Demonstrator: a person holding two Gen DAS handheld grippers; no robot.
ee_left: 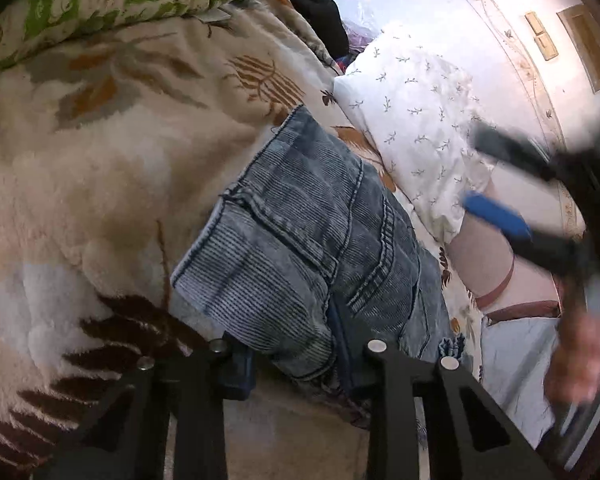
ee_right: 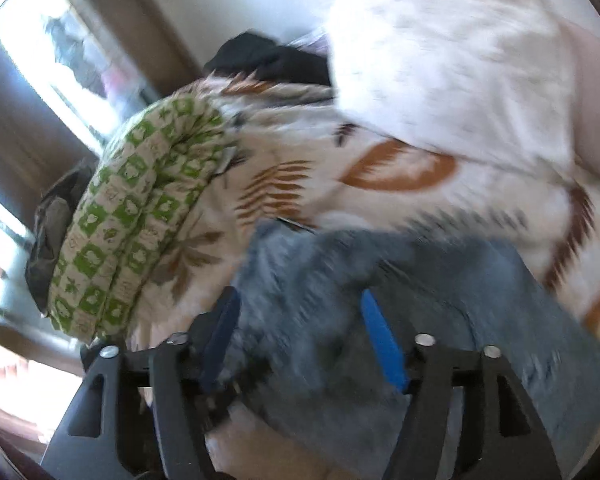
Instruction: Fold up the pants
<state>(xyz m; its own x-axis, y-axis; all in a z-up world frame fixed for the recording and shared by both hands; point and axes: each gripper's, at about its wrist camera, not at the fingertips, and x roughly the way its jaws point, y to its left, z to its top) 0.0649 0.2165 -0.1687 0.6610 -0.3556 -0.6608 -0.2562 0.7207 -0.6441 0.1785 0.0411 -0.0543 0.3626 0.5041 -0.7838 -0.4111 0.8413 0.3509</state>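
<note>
The blue jeans (ee_left: 300, 236) lie folded in a thick bundle on a fluffy cream blanket (ee_left: 92, 184) with brown leaf shapes. A white pillow (ee_left: 416, 120) with tiny sprigs sits just beside them.

The left gripper (ee_left: 300, 364) is right at the near edge of the jeans. Its fingers stand far apart, and cloth sits between them. I cannot tell if they press on it.

The right gripper (ee_right: 304, 344) is open wide, with blurry blue cloth (ee_right: 340, 280) between its fingers.

Only the left view shows the right gripper (ee_left: 496, 192) from outside, up in the air by the pillow, holding nothing. Only the right view shows a window (ee_right: 40, 80) and all of the rolled green-and-white quilt (ee_right: 136, 208).
</note>
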